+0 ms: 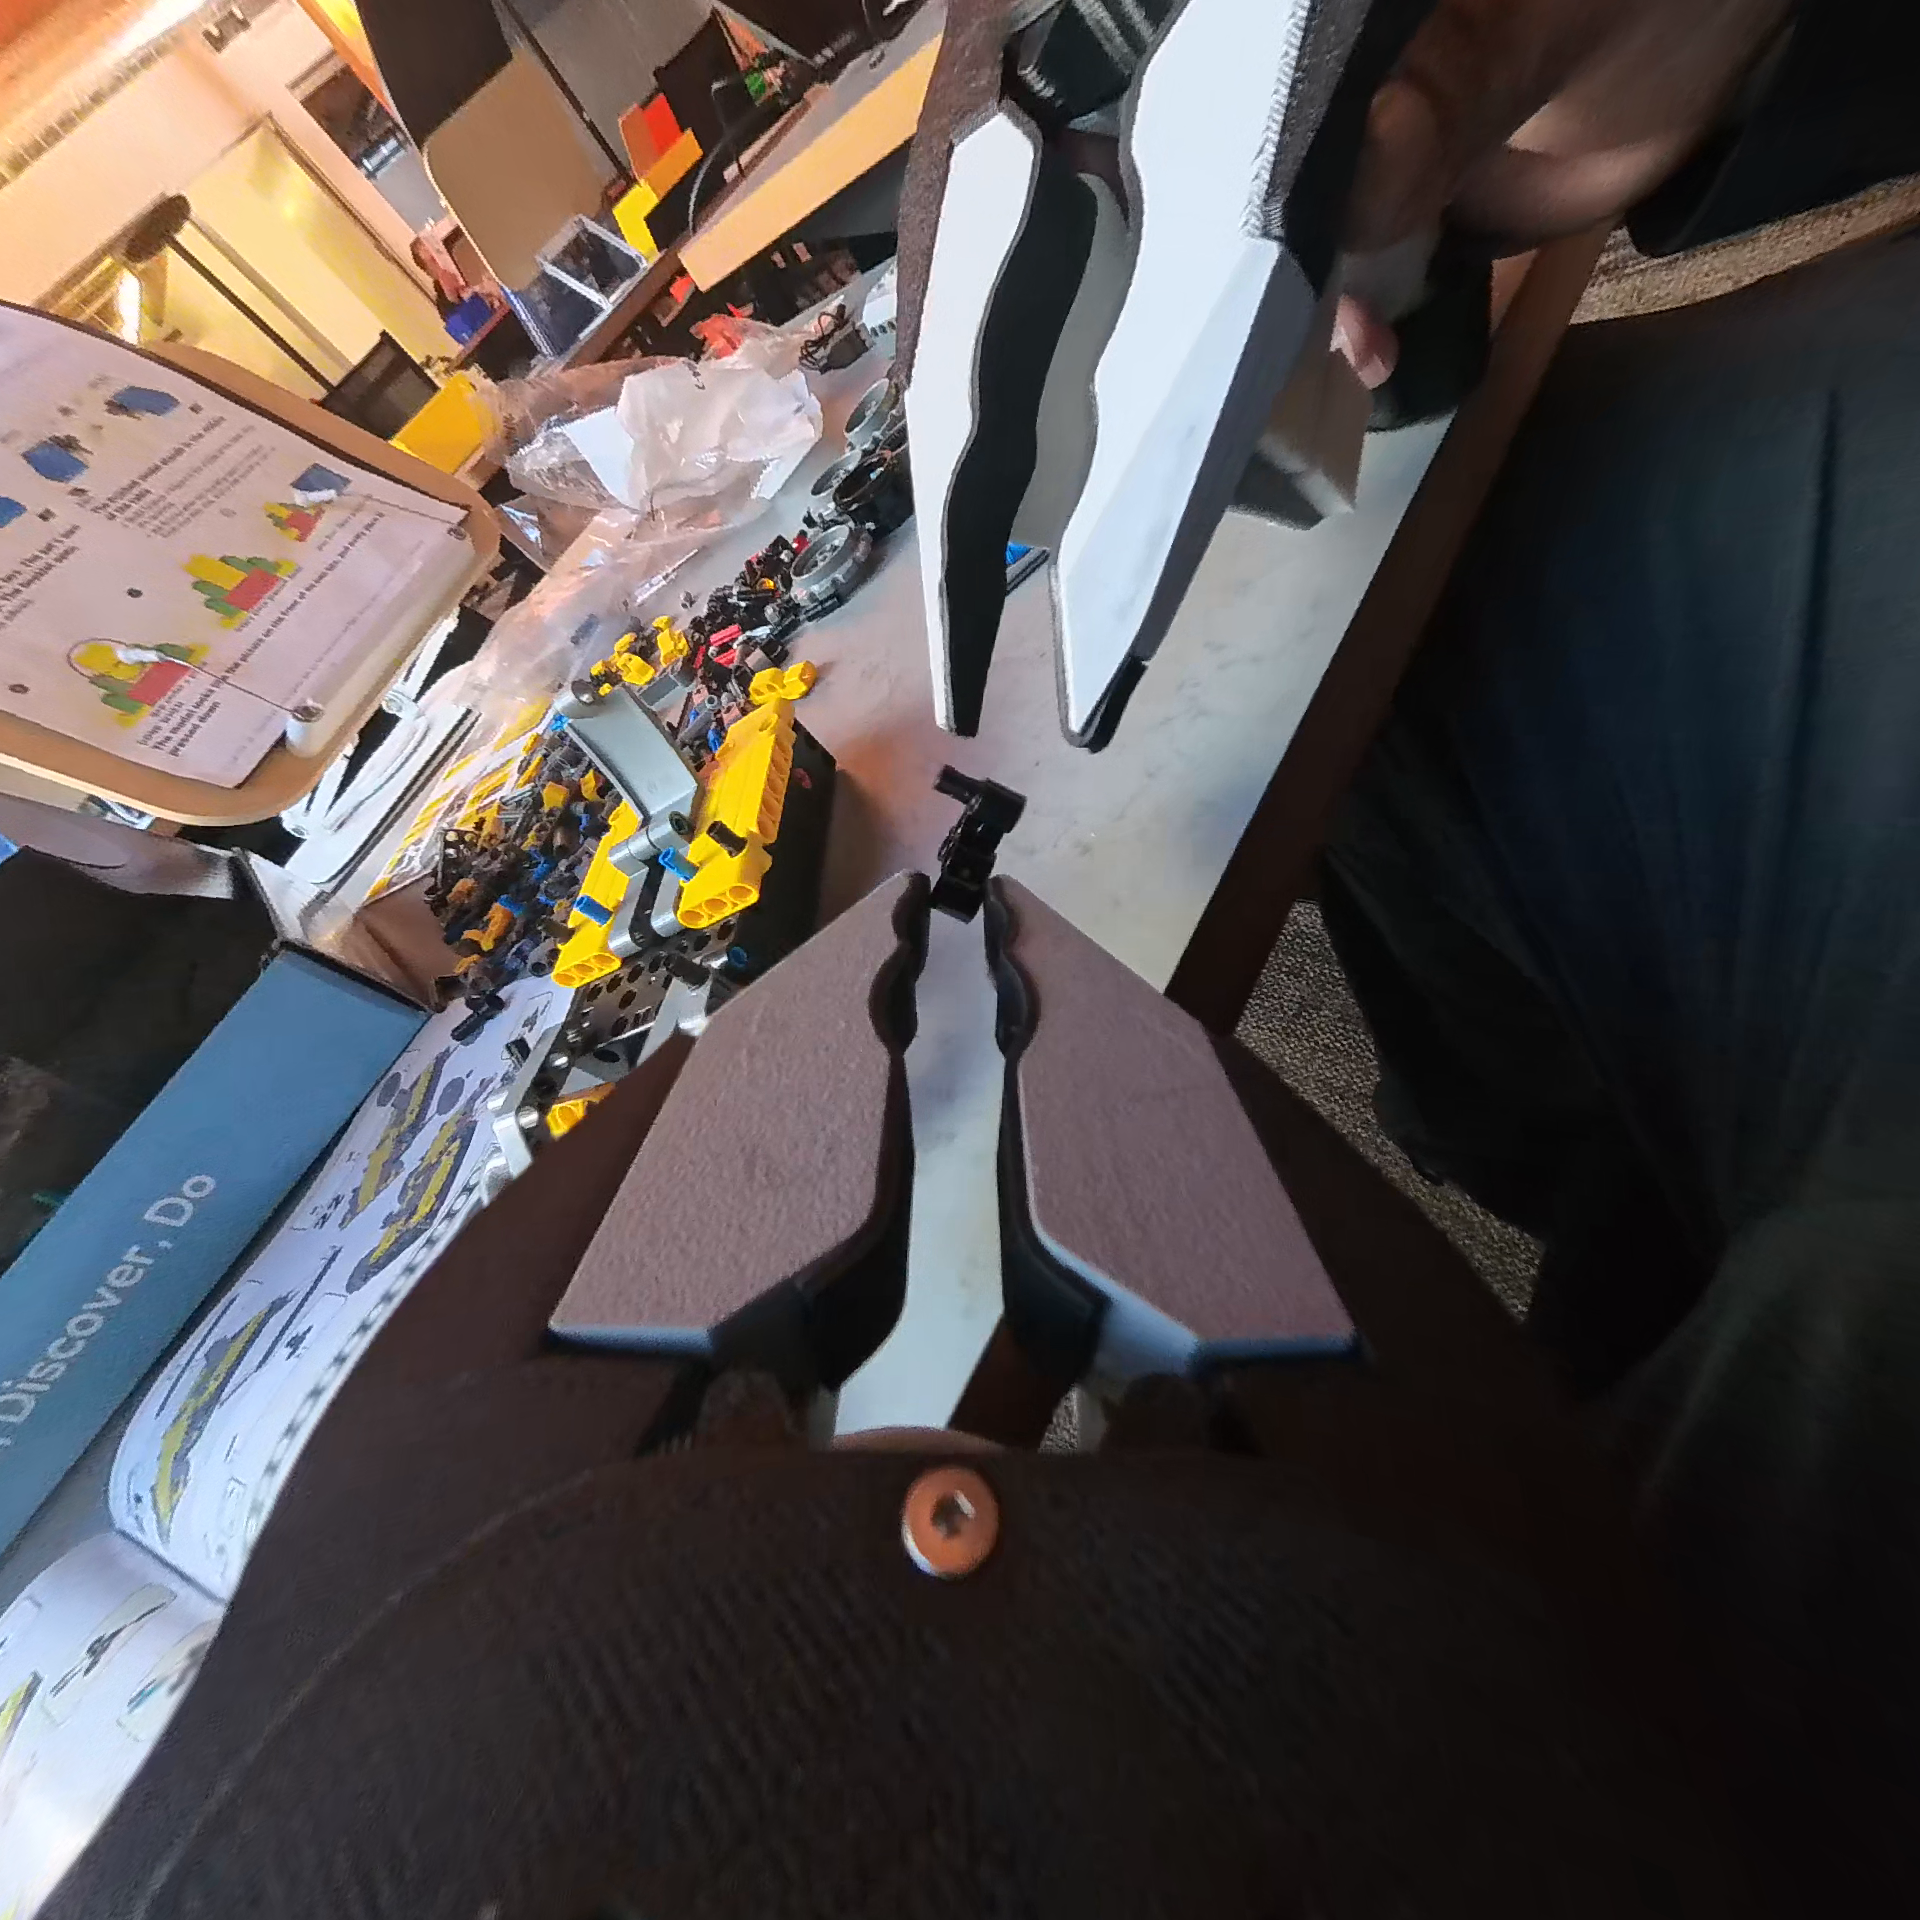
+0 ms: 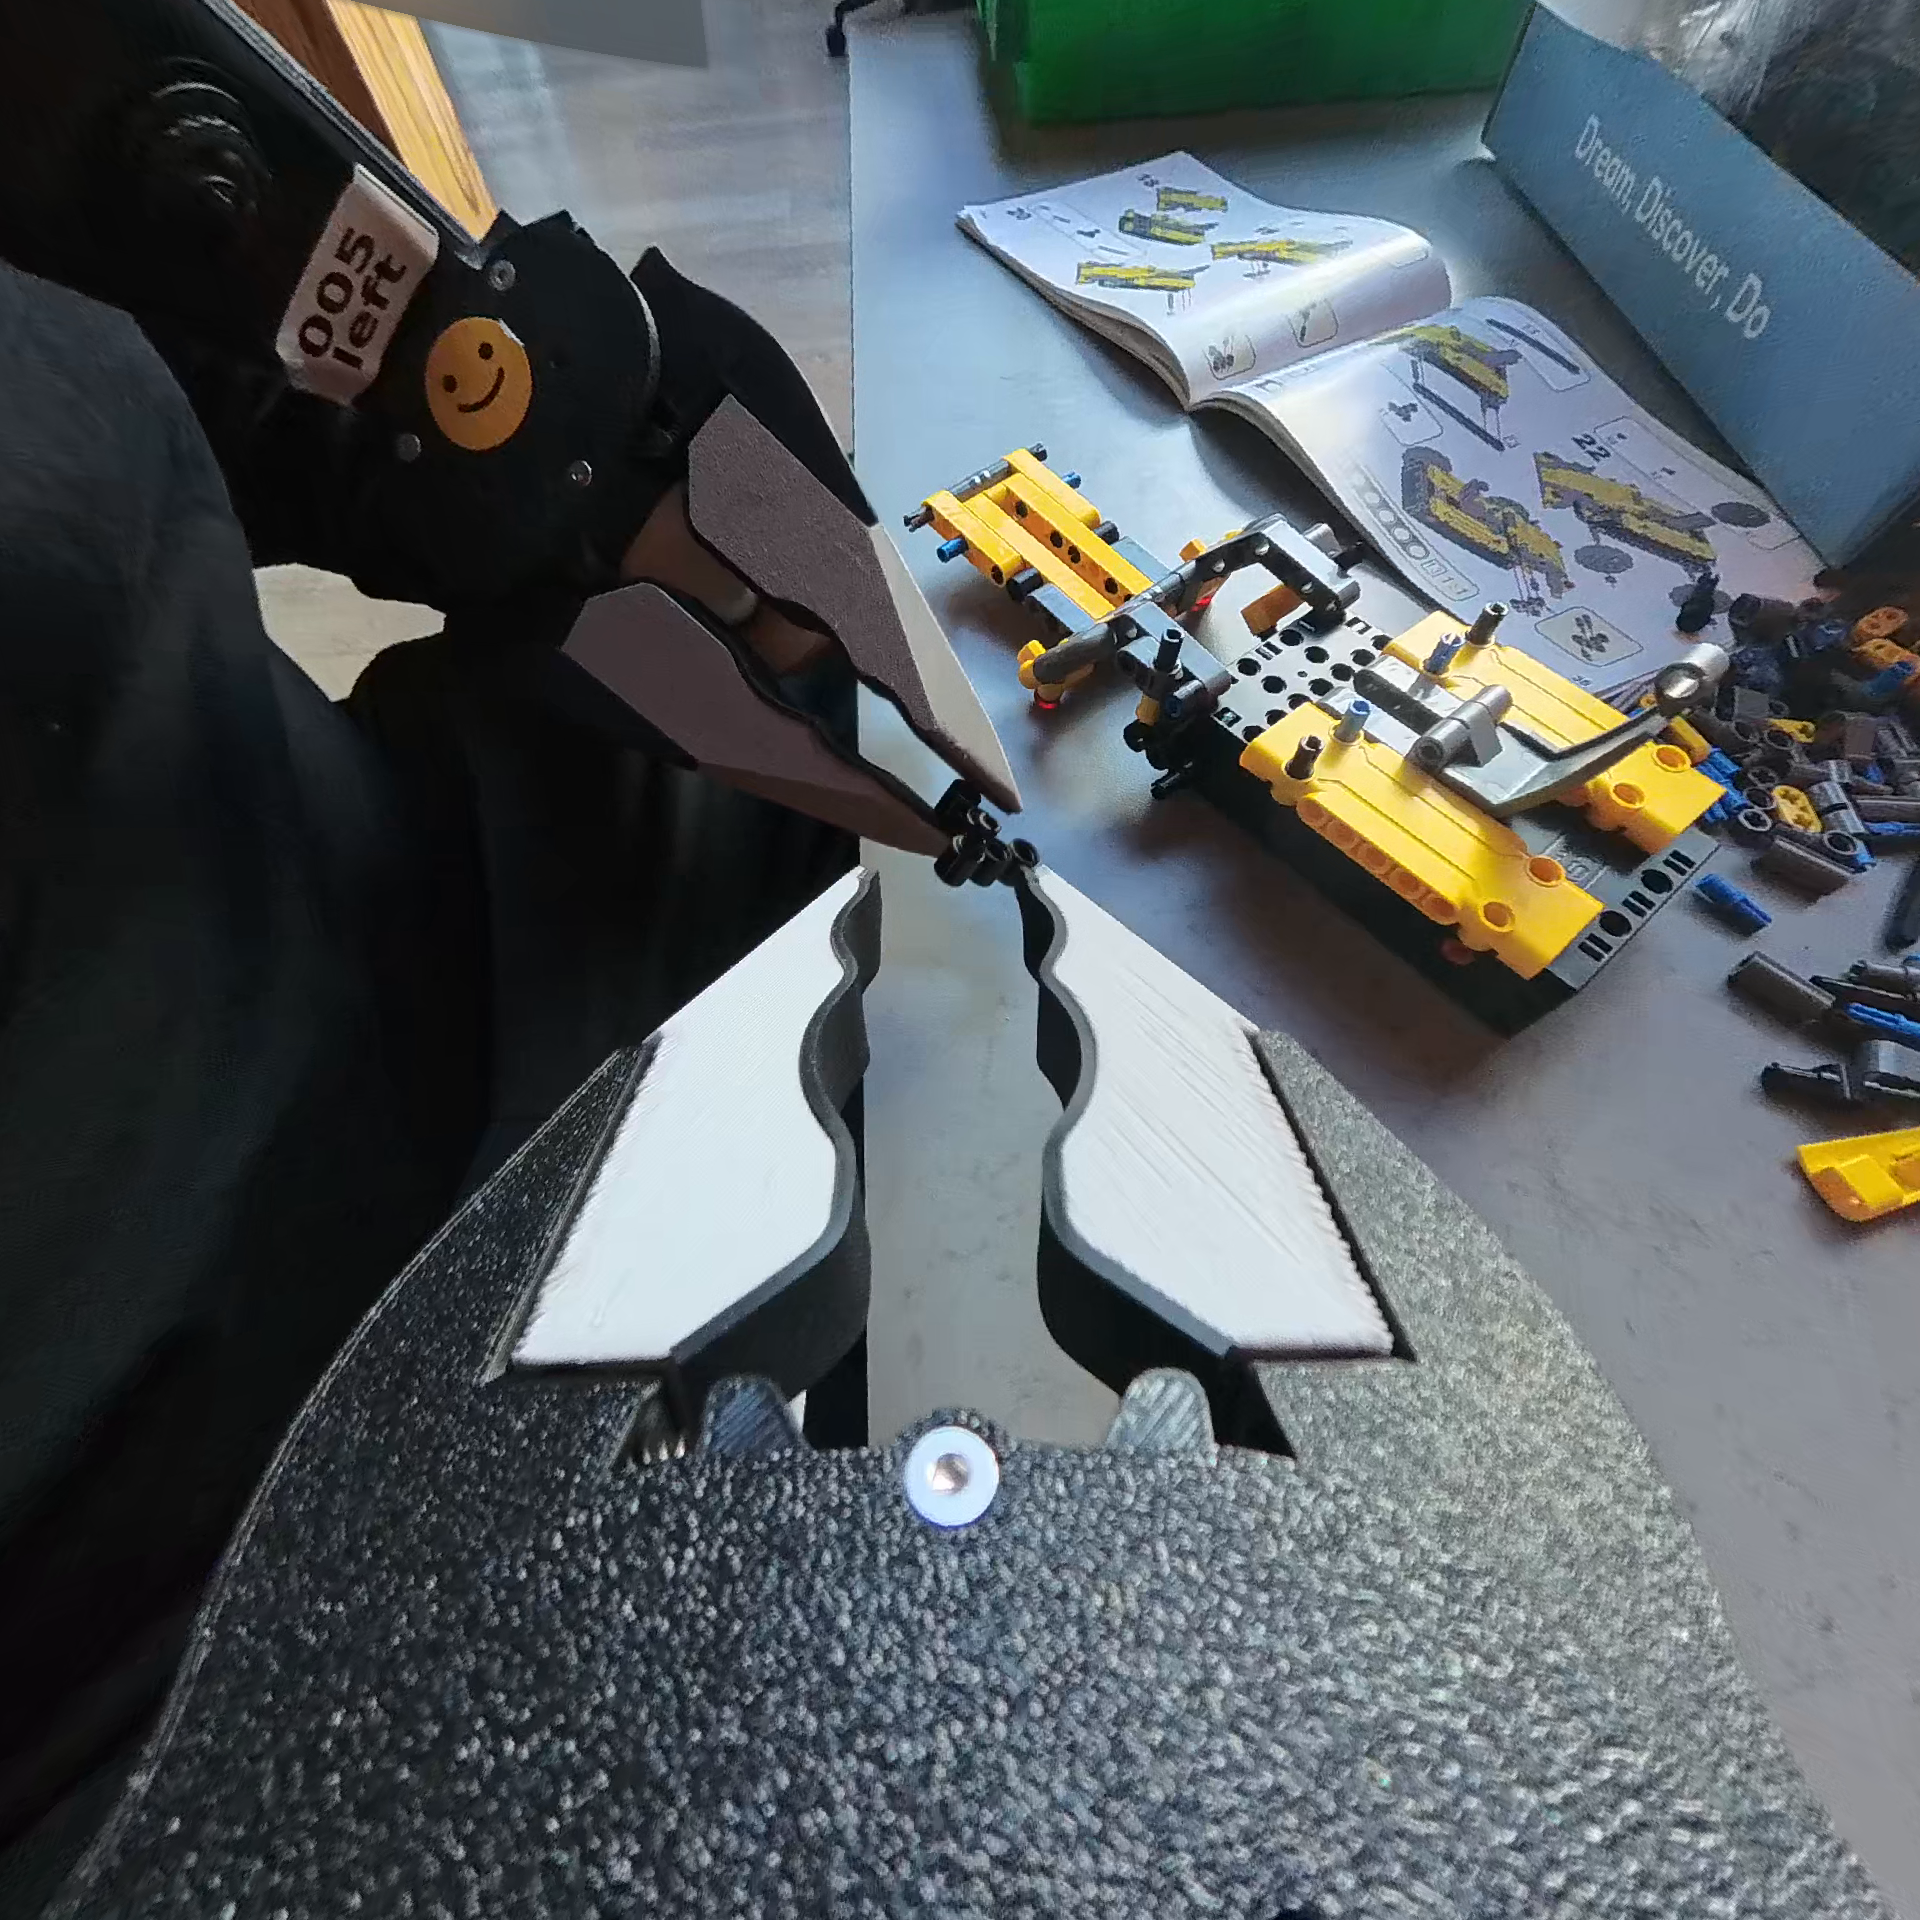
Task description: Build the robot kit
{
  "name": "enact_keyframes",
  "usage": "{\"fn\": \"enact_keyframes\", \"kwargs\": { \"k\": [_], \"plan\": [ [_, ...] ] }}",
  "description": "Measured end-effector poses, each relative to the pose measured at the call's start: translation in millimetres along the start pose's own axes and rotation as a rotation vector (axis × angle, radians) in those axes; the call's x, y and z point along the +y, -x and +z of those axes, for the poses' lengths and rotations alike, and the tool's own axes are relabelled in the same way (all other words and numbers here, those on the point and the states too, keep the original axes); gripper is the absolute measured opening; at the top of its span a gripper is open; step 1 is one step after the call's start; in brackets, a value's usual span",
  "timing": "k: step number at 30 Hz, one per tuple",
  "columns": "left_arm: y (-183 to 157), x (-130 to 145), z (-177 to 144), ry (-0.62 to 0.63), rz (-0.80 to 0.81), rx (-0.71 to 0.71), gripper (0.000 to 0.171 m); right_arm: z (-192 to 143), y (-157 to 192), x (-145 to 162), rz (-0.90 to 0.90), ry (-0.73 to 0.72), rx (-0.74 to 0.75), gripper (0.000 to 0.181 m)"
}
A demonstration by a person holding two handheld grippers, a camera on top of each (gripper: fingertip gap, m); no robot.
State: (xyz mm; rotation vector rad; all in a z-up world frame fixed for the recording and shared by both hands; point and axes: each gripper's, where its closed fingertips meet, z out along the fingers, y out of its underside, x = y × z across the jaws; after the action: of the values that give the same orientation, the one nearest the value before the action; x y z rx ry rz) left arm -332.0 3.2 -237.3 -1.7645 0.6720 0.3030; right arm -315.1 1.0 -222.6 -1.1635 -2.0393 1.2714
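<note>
Left wrist view. One pair of left tongs (image 1: 958,894), brown-faced, is pinching one small black connector piece (image 1: 971,836) at its very tips, the fingers standing almost together with only the piece between them; the piece is sticking out above the desk (image 1: 1164,727). One pair of right tongs (image 1: 1023,727), white-faced, is hanging above and just beyond the piece, gaping and holding nothing, one hand (image 1: 1455,177) gripping it from behind. One yellow and black brick model (image 1: 686,862) is lying to the left. One heap of loose small parts (image 1: 727,623) is spreading behind it. Four grey wheels (image 1: 857,468), as far as can be counted, are lying farther back. One crumpled clear bag (image 1: 675,426) and one tilted board with a printed sheet (image 1: 208,582) are sitting at left. One open booklet (image 1: 312,1195) and one blue box (image 1: 187,1226) are lying at lower left.

Right wrist view. The right tongs (image 2: 951,883) are standing wide apart and empty, the right tip just beside the black piece (image 2: 977,842). The left tongs (image 2: 971,821) are coming in from the left, clamping that piece at the desk (image 2: 1039,1299) edge. One model (image 2: 1382,748) is lying to the right. One booklet (image 2: 1299,343) and one blue box (image 2: 1704,260) are lying beyond. One scatter of small parts (image 2: 1829,790) and one separate yellow part (image 2: 1860,1174) are lying at far right.
</note>
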Motion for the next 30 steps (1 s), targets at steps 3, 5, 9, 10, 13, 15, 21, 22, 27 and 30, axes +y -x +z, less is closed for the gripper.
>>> {"fn": "enact_keyframes", "kwargs": {
  "k": [3,5,9,10,13,15,21,22,27,30],
  "plan": [
    [-2,0,0,-0.001,0.000,0.007,0.007,-1,2,-1,0.002,-0.009,-0.020,0.026],
    [-4,-1,0,-0.003,0.012,0.011,0.007,-3,4,-2,0.010,-0.021,-0.036,0.024],
    [-8,-2,0,0.001,0.081,0.006,0.007,-5,2,-2,0.098,-0.027,-0.069,0.022],
    [-9,-3,1,0.003,0.113,0.001,0.007,-5,3,-2,0.116,-0.027,-0.086,0.021],
    [-11,-8,0,0.010,0.246,-0.046,0.007,-3,2,0,0.137,-0.008,-0.084,0.018],
    [-14,-13,-1,0.003,0.309,-0.062,0.007,0,6,4,0.129,0.019,-0.100,0.016],
    [-17,-8,1,0.023,0.300,-0.045,0.007,3,12,8,0.084,0.054,-0.102,0.005],
    [-17,-8,1,0.022,0.295,-0.048,0.007,3,11,7,0.087,0.053,-0.098,0.005],
    [-12,-11,-2,-0.003,0.205,-0.049,0.009,0,7,9,0.065,0.061,-0.074,0.004],
    [-13,-7,-2,0.002,0.137,-0.023,0.011,-4,-2,24,0.025,0.137,-0.029,0.004]
  ]
}}
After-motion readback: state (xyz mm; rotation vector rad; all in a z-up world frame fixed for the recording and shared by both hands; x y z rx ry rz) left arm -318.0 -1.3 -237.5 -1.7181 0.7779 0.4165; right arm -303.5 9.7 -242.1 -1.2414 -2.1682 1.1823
